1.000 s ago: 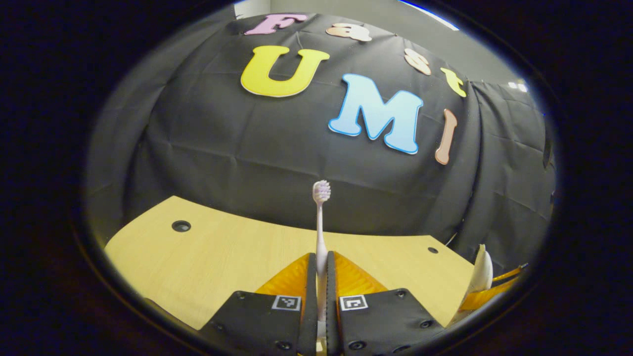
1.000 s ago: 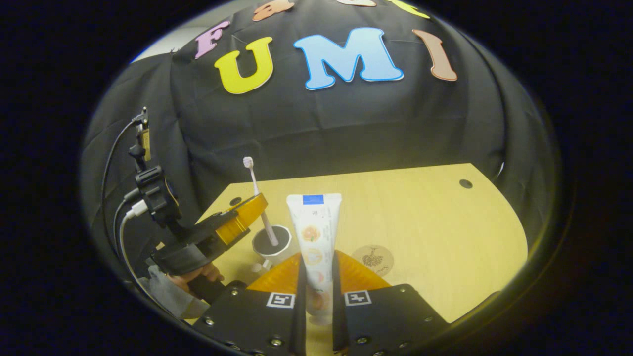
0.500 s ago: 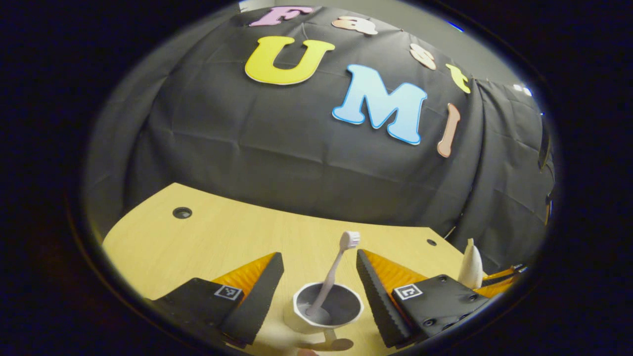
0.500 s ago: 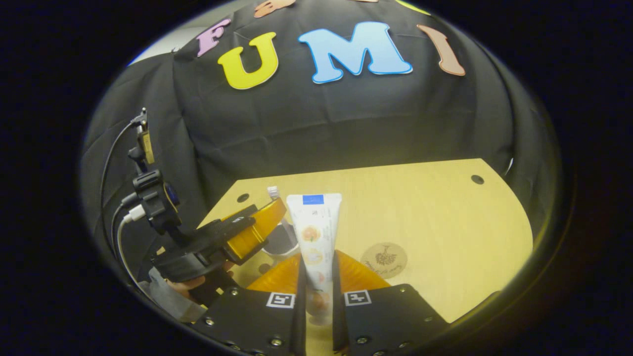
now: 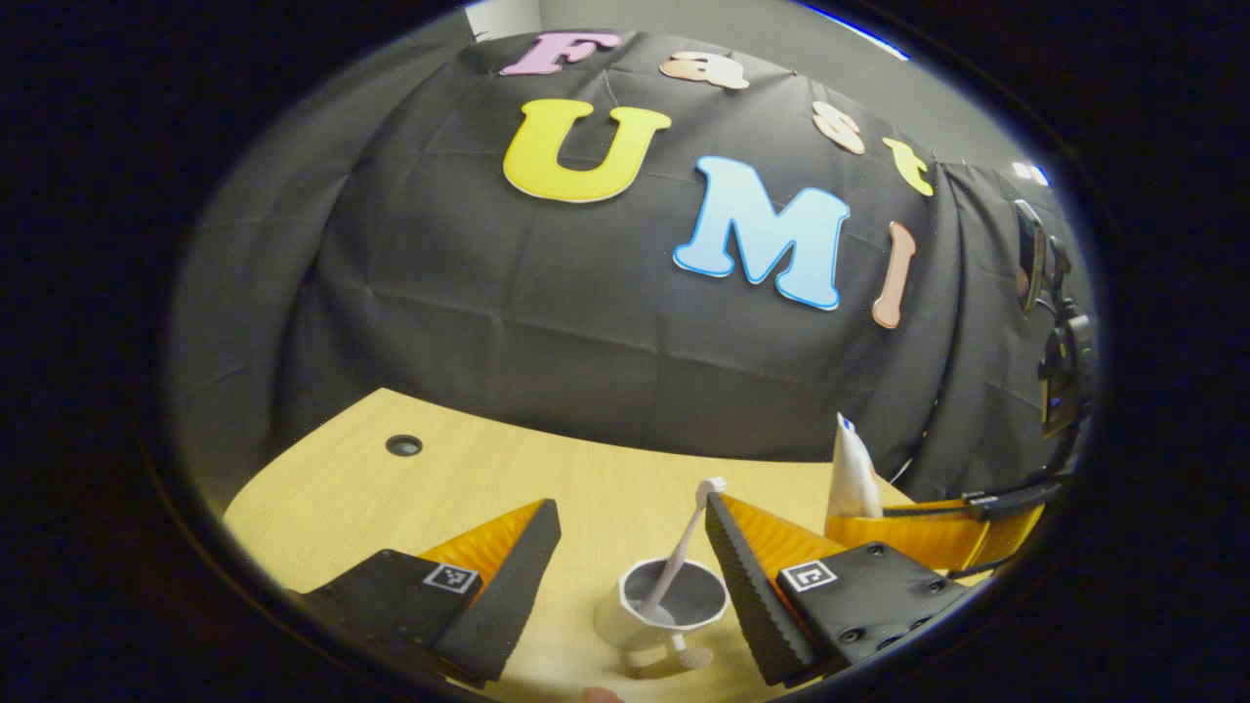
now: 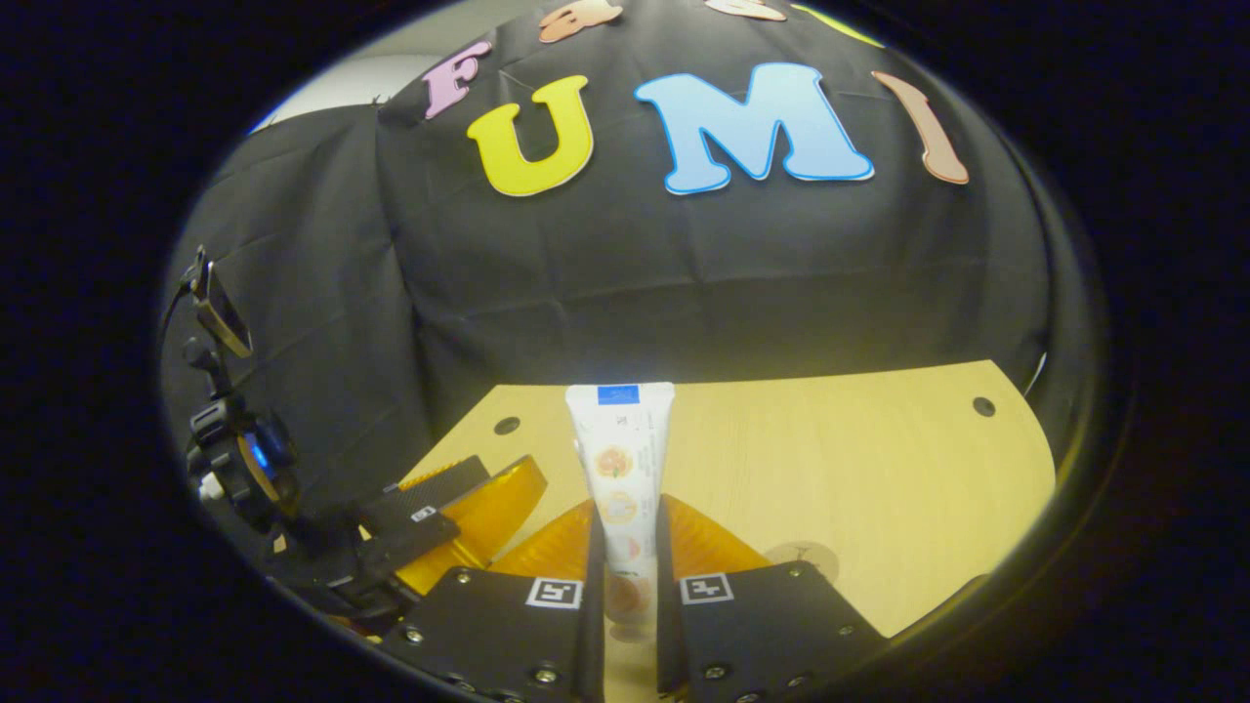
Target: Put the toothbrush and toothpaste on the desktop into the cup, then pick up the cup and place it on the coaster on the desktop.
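Writing: we read none; toothpaste (image 6: 618,459) shows fruit pictures, blue patch | left claw (image 5: 625,571) gapes wide, straddling white cup (image 5: 664,607) on table (image 5: 488,488); toothbrush (image 5: 684,552) leans inside | right claw (image 6: 625,576) clamps toothpaste upright above table | coaster (image 6: 815,558) lies beside right claw.

No legible txt besides wall letters.

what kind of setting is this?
Likely a staged data-collection booth, not a home: black cloth wall behind a light wood desktop, with only a cup, toothbrush and toothpaste as props.
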`<act>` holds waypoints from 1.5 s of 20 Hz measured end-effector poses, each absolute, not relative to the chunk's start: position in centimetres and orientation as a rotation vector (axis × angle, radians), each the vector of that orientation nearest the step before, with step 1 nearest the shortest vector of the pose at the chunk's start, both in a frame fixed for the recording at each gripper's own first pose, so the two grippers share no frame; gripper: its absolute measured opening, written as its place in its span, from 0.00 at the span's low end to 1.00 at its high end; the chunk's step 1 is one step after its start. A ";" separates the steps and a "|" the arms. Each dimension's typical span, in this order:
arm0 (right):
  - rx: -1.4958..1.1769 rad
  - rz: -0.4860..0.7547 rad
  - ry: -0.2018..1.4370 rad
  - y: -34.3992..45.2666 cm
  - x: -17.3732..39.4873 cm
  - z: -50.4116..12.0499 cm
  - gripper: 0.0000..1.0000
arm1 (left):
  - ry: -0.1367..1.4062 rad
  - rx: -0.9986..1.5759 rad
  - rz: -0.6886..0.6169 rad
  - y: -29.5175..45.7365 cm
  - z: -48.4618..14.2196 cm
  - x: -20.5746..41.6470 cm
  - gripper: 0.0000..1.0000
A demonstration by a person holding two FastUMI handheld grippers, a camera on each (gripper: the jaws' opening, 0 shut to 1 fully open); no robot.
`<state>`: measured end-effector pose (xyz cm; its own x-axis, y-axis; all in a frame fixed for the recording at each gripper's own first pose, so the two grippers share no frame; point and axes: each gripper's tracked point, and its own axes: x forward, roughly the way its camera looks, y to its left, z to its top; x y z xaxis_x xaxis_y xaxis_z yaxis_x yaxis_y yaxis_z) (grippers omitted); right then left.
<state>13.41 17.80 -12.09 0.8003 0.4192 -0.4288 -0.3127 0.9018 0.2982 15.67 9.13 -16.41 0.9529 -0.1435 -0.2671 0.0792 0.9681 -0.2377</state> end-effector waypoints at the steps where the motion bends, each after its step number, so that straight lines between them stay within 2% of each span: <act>1: 0.220 0.407 0.494 18.3 14.0 -11.7 0.21 | 0.289 -0.231 -0.101 9.8 -16.3 15.3 0.96; 7: 0.190 0.490 0.389 22.1 16.2 -10.9 0.21 | 0.336 -0.267 0.014 14.5 -17.7 12.1 0.96; 13: 0.020 0.557 0.285 25.2 15.9 -12.1 0.21 | 0.334 -0.260 0.097 18.0 -17.9 10.2 0.96; 17: 0.007 0.569 0.306 26.4 18.3 -13.5 0.21 | 0.344 -0.272 0.124 19.1 -18.2 8.9 0.96; 25: -0.056 0.544 0.354 26.7 17.5 -15.1 0.26 | 0.344 -0.276 0.125 19.7 -18.2 8.2 0.96; 27: -0.065 0.550 0.371 26.6 17.0 -15.1 0.29 | 0.343 -0.275 0.114 19.3 -18.2 8.2 0.96; 28: -0.074 0.543 0.371 26.3 16.7 -14.9 0.37 | 0.342 -0.275 0.109 19.1 -18.1 8.3 0.96; 29: -0.079 0.542 0.366 26.3 16.6 -14.7 0.39 | 0.342 -0.275 0.105 18.9 -18.1 8.4 0.96; 30: -0.083 0.536 0.353 26.2 16.5 -14.2 0.54 | 0.342 -0.275 0.101 18.9 -18.1 8.4 0.96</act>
